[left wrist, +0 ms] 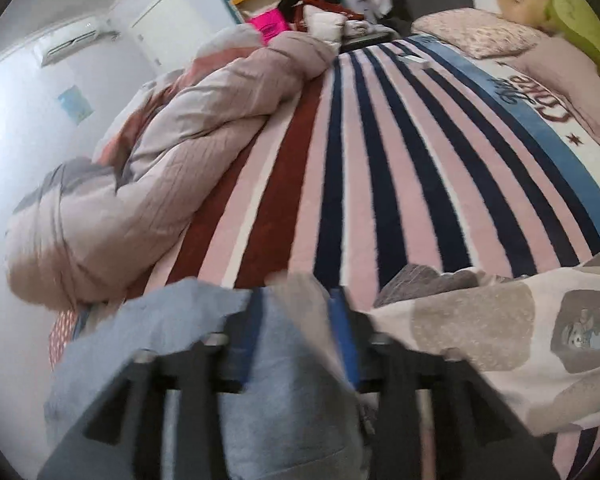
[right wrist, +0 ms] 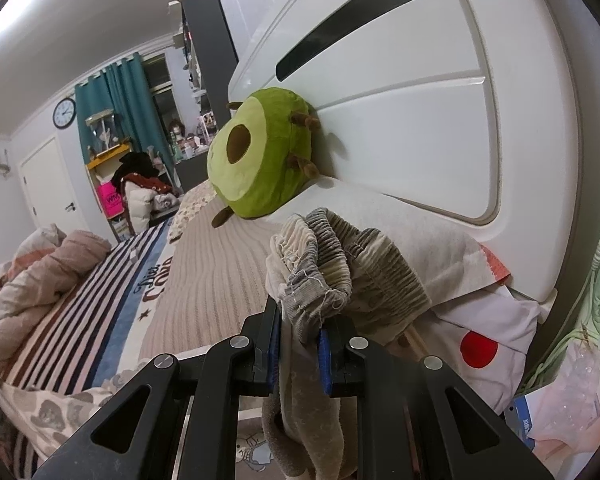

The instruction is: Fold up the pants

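Observation:
The pants point(left wrist: 500, 328) are cream with grey-brown patches and small cartoon prints, and lie on the striped bed at the lower right of the left wrist view. My left gripper point(left wrist: 298, 304) is shut on a cuff end of the pants point(left wrist: 296, 292), with grey fabric bunched around its fingers. In the right wrist view my right gripper point(right wrist: 300, 336) is shut on the elastic ribbed waistband point(right wrist: 340, 264) and holds it raised above the bed. The rest of the pants point(right wrist: 60, 408) hangs down and trails to the lower left.
A striped pink, navy and red blanket point(left wrist: 360, 160) covers the bed. A bunched pink duvet point(left wrist: 172, 152) lies along its left side. An avocado plush point(right wrist: 256, 160) leans on the white headboard point(right wrist: 420, 100). Pillows point(left wrist: 476, 32) lie at the head. Cluttered shelves stand beyond.

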### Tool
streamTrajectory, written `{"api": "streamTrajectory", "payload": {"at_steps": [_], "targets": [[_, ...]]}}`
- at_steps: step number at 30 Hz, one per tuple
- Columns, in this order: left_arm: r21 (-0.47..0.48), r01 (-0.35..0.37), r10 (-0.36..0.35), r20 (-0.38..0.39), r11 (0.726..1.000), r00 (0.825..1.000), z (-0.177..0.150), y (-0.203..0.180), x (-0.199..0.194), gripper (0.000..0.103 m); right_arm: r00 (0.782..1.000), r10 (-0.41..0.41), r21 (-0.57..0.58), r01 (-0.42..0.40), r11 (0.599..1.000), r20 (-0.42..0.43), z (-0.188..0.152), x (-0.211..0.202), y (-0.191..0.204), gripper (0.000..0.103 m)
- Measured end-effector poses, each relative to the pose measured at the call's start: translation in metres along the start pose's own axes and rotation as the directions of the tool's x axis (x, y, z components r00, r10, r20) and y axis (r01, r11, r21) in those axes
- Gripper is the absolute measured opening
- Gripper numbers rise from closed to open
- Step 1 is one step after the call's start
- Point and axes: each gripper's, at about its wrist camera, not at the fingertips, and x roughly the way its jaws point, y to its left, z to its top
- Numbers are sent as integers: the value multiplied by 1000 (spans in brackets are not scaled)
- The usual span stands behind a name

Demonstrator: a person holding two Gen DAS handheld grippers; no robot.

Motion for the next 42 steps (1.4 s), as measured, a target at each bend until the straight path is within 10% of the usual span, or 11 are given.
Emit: {"api": "streamTrajectory", "payload": {"at_steps": [11,18,22,26,35,39,42], "targets": [[-29,285,-281,100,958,955,-24,-21,-68,54,1000,10,20,-10,1000,11,1,-2,10,10],[-19,397,-389,160,918,907,-34,-34,-86,54,975,222,-71,-220,973,19,18,-22,80,10],[-11,436,-427,185,900,885,-43,-36,-94,54,913,407,-134,-407,903,-32,16,-26,154,10],[-1,470,-461,197,883,865,-53,-35,-94,54,806,554,-194,-590,784,-208,-20,-7,241,10],[11,570,-566,139,821,812,-74,-54,-81,64,438,443,-97,-788,608,-782,-171,74,355,15],[19,656,-654,113,754,748,-70,-79,-74,65,426,495,-71,-807,586,-758,-160,54,343,39],[21,717,-714,108,697,692,-57,-100,-73,65,474,547,-85,-804,589,-690,-131,35,320,51]]}}
